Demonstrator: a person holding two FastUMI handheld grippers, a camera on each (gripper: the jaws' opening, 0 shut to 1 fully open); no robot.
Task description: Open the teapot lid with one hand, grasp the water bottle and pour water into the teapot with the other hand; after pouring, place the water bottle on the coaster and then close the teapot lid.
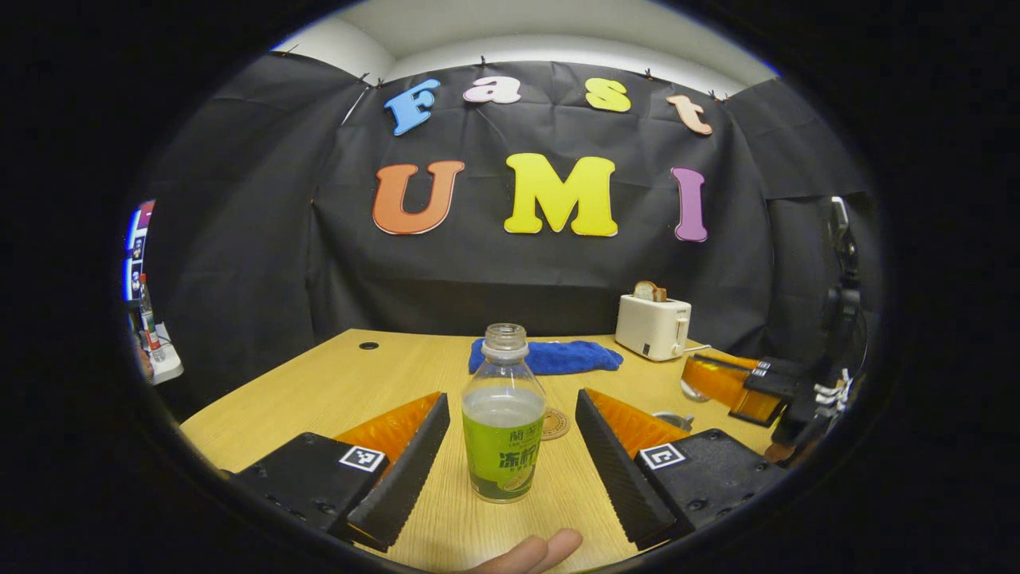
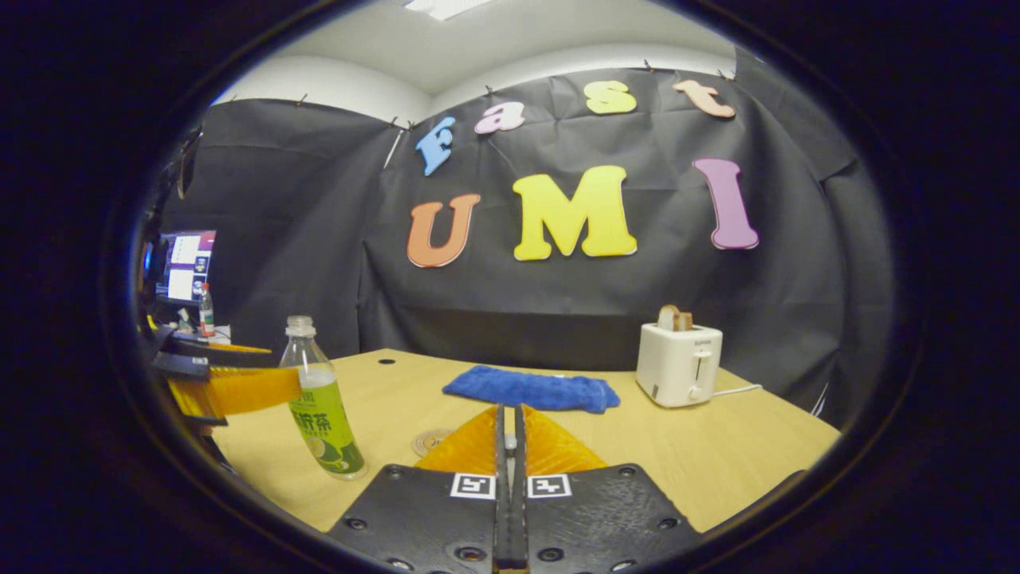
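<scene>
Left claw (image 1: 510, 446): standing spread wide at the bottom of the left gripper view, one finger on each side of the bottle, neither finger touching it.
Bottle (image 1: 504, 414): standing upright on the bench between those fingers, low centre of the frame; cap off, green label, liquid reaching partway up. In the right gripper view it is standing at the lower left (image 2: 320, 402).
Right claw (image 2: 510, 446): fingers lying pressed together at the bottom centre of the right gripper view; something small and pale is showing at the seam, and I cannot tell whether it is being pinched.
Right claw, seen from the left gripper view (image 1: 721, 383): sitting at the right edge of the frame, low over the bench.
Lid (image 1: 673, 419): a small metal piece is showing just below that claw, partly hidden behind the left claw's right finger; I cannot tell whether it is a lid.
Coaster (image 1: 554, 423): lying flat on the bench just behind and right of the bottle; in the right gripper view (image 2: 430, 441) it is lying left of the closed fingers.
Cloth (image 1: 550, 356): blue, lying crumpled at the bench's far edge, centre.
Toaster (image 1: 653, 325): white, standing right of the cloth, bread sticking out on top.
Bench (image 1: 335, 383): light wood.
Fingertips (image 1: 542, 552): a person's, peeking in at the bottom edge.
</scene>
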